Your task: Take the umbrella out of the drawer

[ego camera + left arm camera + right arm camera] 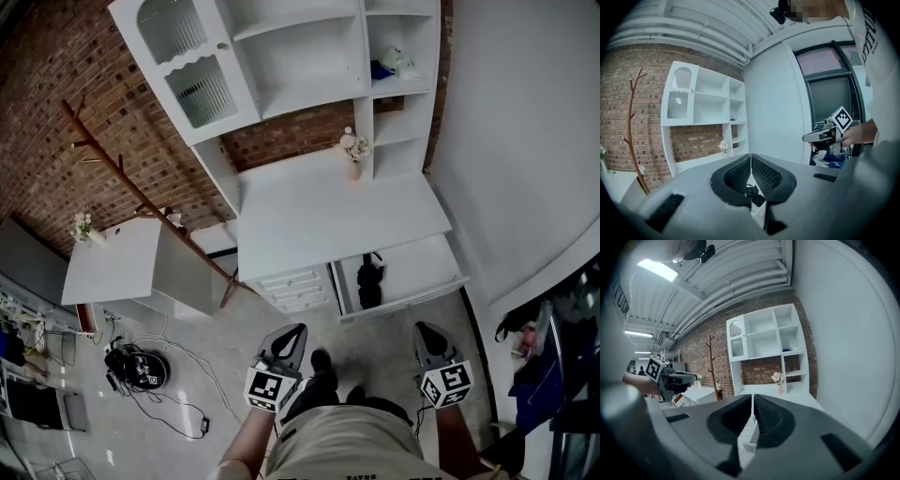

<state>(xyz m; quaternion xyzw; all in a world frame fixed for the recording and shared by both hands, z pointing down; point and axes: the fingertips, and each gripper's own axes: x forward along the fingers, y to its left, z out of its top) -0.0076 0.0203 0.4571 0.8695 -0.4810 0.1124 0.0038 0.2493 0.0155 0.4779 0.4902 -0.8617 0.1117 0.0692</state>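
The umbrella [370, 279] is a black folded bundle lying lengthwise in the open drawer [441, 258], low in the white cabinet and under the counter [328, 211]. It sits at about 1 o'clock from the left hand-held gripper [292, 336] and 11 o'clock from the right hand-held gripper [424, 334]. Both are clenched with nothing held, their jaws meeting at the tips, and both are well short of the drawer. The umbrella looks light. Its wrapped cloth is probably soft and a little slick, over a stiff shaft, so a pinch on loose fabric alone could slide or pull folds free. The safer hold is likely across the middle of the bundle, squeezing down to the shaft, or on the handle, though I cannot tell which end that is. The drawer's inside is white and bare around the umbrella, which leaves room to come in from above. The closed drawers [298, 286] sit at its 9 o'clock. The counter carries a vase [353, 159] near the shelves. The floor [234, 328] is pale, with cables [178, 398] at 8 o'clock, a coat rack [131, 183] against the brick wall [56, 122], and a plain wall [525, 141] at 3 o'clock.
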